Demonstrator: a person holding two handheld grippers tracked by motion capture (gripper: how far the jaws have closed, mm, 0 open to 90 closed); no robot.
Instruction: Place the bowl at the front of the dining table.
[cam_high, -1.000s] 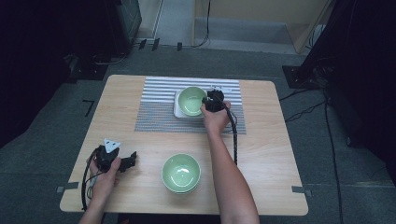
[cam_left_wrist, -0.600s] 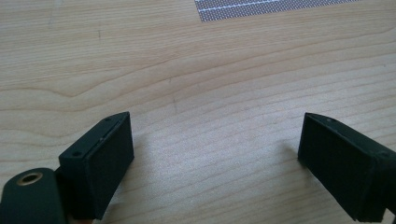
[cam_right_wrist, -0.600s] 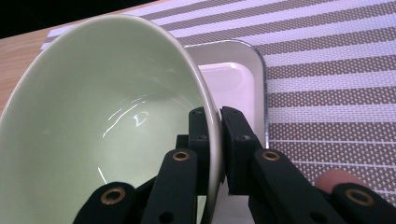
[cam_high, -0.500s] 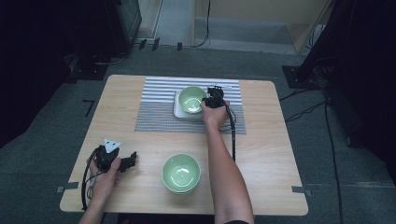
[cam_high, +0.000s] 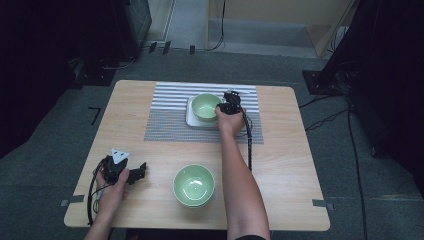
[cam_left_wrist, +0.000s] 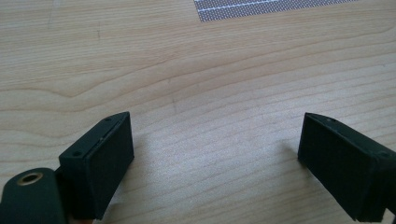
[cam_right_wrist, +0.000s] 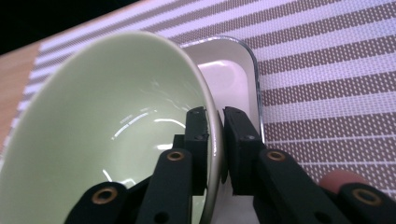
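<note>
Right gripper (cam_right_wrist: 215, 135) at green bowl (cam_right_wrist: 102, 121) rim
Right gripper view: jaws straddle the rim, just opening, over the white tray (cam_right_wrist: 233, 74); high view: left gripper (cam_high: 131, 172) released, 8 o'clock

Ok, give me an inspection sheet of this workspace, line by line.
Surface: wooden table with a striped placemat at the far side.
Job's things: green bowl on a white square dish on the placemat; second green bowl near the front edge.
Clutter: nothing seen.
Grippers: right claw has just been opening, its jaws either side of the far bowl's rim; left claw open above bare wood.
Cables: one trails from each claw.
Surroundings: dark floor, cables, black equipment.
</note>
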